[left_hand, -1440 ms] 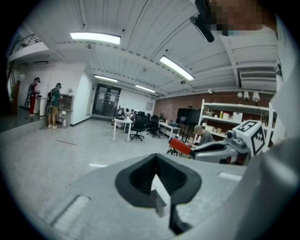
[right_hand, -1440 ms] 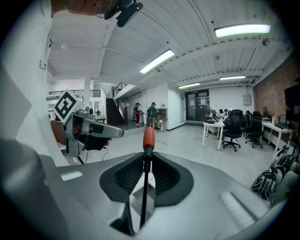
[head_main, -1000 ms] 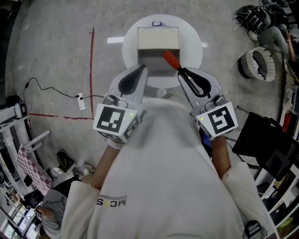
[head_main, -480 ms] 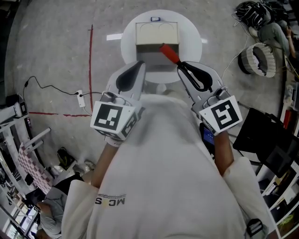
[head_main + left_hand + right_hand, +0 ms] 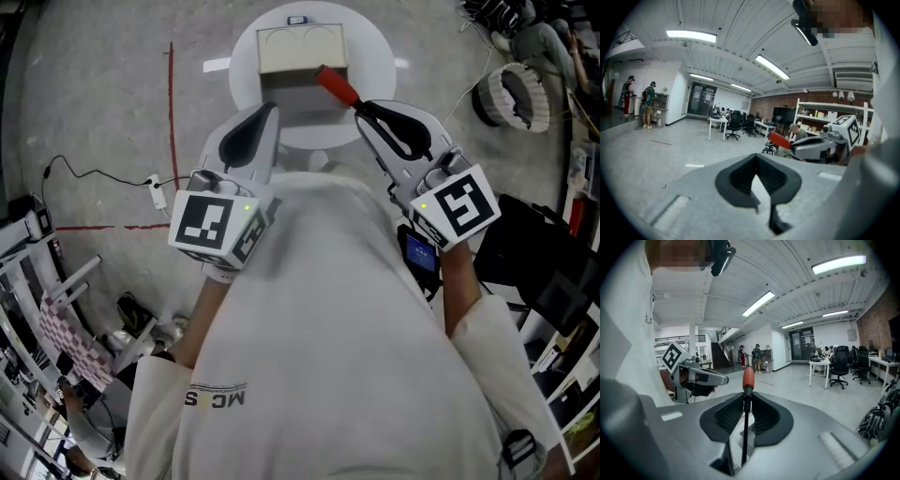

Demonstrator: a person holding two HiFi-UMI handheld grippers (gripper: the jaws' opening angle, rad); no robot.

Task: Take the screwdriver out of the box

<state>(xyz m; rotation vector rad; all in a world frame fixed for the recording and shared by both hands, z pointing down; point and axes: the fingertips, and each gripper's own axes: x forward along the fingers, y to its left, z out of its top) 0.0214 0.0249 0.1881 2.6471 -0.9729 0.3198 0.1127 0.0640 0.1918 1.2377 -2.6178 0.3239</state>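
Note:
A beige box (image 5: 300, 58) stands open on a small round white table (image 5: 377, 58). The screwdriver, red handle (image 5: 337, 86) up front, is out of the box, held just above its near right corner. My right gripper (image 5: 367, 114) is shut on its thin dark shaft (image 5: 746, 427), and the red handle (image 5: 748, 378) sticks out past the jaws. My left gripper (image 5: 262, 120) hovers beside the box's near left corner, shut and holding nothing. The left gripper view shows its closed pads (image 5: 757, 161), with the right gripper (image 5: 820, 147) and red handle (image 5: 780, 139) beyond.
A red tape line (image 5: 171, 112) runs along the floor at left, near a power strip with cable (image 5: 155, 192). Cable bundles and a white ring (image 5: 511, 94) lie at right. Black cases (image 5: 534, 267) stand near my right side. A small device (image 5: 297, 20) rests behind the box.
My right gripper with the screwdriver has drawn a little up and to the right. The left gripper has shifted slightly left. The box and table sit higher in view.

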